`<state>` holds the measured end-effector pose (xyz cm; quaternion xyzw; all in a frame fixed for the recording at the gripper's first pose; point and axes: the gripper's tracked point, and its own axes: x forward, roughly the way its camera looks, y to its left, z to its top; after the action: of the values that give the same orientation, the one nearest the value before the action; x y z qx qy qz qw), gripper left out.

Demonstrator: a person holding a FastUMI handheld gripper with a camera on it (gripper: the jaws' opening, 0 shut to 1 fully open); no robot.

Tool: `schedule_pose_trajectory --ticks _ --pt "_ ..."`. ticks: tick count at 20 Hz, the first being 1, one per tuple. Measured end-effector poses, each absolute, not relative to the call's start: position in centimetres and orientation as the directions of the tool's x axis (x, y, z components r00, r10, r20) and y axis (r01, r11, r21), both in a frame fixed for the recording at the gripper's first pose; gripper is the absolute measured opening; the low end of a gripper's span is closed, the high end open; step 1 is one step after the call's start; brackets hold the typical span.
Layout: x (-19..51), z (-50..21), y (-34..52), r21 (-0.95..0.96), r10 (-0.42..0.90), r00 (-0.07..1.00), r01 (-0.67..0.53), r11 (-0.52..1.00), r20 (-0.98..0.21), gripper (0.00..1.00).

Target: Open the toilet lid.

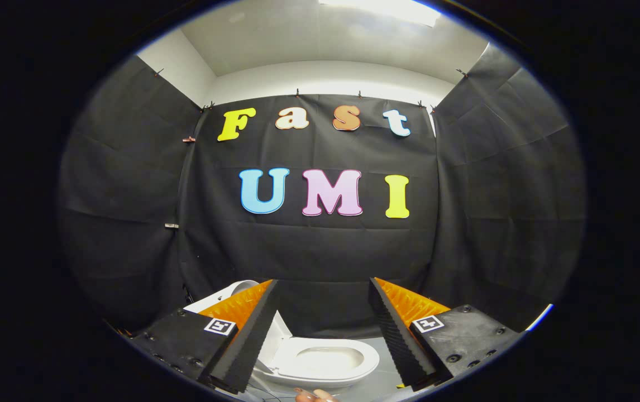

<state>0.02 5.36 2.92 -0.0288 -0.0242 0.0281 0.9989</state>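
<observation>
Gripper (pixel 323 312) with its two fingers (pixel 250 335) spread wide apart, nothing between the pads. Toilet (pixel 325 363) on the floor (pixel 381 385), below and beyond the fingertips, seen in the gap between them and nearer the left finger. Toilet lid (pixel 275 340) raised upright at the left side of the bowl, partly hidden behind the left finger. Tank (pixel 230 293) behind the lid, at the booth's left wall (pixel 130 212). Back wall (pixel 320 251) beyond the toilet; right wall (pixel 510 212) beside the right finger. Fingertips of a hand (pixel 314 396) just in front of the bowl's near rim.
</observation>
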Motion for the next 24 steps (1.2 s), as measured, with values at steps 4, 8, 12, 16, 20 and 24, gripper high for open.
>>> schedule_pose_trajectory --ticks 4,8,12,16,20,24 --pt "-0.22 3.13 5.6 -0.065 0.057 0.997 -0.054 0.996 0.051 0.99" --pt "-0.42 3.2 5.58 -0.069 0.056 0.997 -0.053 0.996 0.05 0.99" --pt "-0.34 3.11 5.44 -0.071 0.052 0.997 -0.049 0.996 0.049 0.99" --pt "-0.3 3.16 5.43 -0.067 0.054 0.997 -0.051 0.996 0.05 0.99" --pt "-0.31 3.14 5.38 -0.069 0.055 0.997 -0.052 0.996 0.047 0.99" --pt "-0.27 3.22 5.47 -0.066 0.059 0.997 -0.055 0.996 0.048 0.99"
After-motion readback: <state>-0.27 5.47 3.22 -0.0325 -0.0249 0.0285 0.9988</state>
